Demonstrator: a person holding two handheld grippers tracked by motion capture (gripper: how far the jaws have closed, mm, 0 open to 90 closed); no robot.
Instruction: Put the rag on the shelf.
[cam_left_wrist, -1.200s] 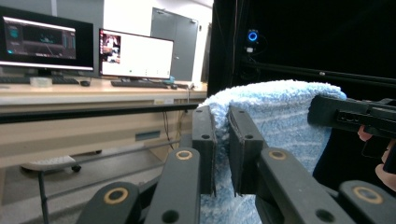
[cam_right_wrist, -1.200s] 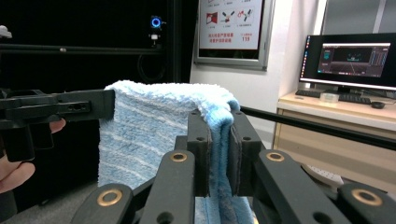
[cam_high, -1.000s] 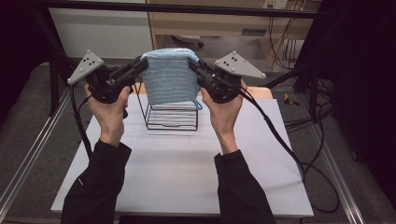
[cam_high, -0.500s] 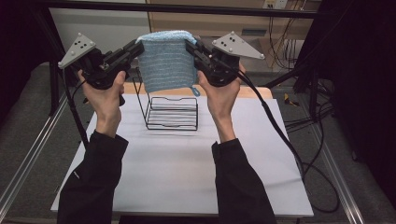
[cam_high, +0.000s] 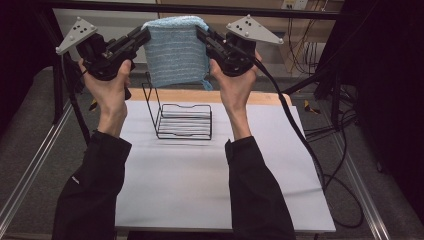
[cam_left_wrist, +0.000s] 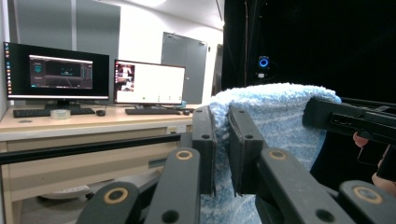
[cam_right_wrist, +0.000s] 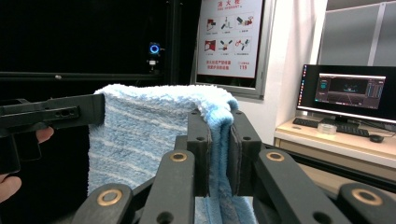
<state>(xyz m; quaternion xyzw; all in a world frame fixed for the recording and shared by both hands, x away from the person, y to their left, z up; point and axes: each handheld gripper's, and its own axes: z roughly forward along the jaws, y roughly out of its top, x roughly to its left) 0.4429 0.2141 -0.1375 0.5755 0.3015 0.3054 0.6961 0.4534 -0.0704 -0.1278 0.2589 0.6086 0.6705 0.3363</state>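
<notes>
A light blue striped towel (cam_high: 176, 49) hangs folded in the air above the far part of the table. My left gripper (cam_high: 144, 36) is shut on its upper left corner and my right gripper (cam_high: 201, 33) is shut on its upper right corner. In the left gripper view the black jaws pinch the fluffy towel (cam_left_wrist: 275, 116) edge at my left gripper (cam_left_wrist: 222, 144). The right gripper view has the towel (cam_right_wrist: 144, 135) clamped between the jaws of my right gripper (cam_right_wrist: 218, 149). Below the towel a black wire rack (cam_high: 183, 120) stands on the white table (cam_high: 200, 185).
The white table sits inside a metal frame (cam_high: 30, 170), with cables (cam_high: 320, 165) trailing off its right side. A wooden strip (cam_high: 250, 97) lies behind the rack. Desks with monitors (cam_left_wrist: 56, 70) stand farther off in the room.
Both grippers have risen with the towel, lifting it from just over the wire rack to well above it. The rack now stands uncovered.
</notes>
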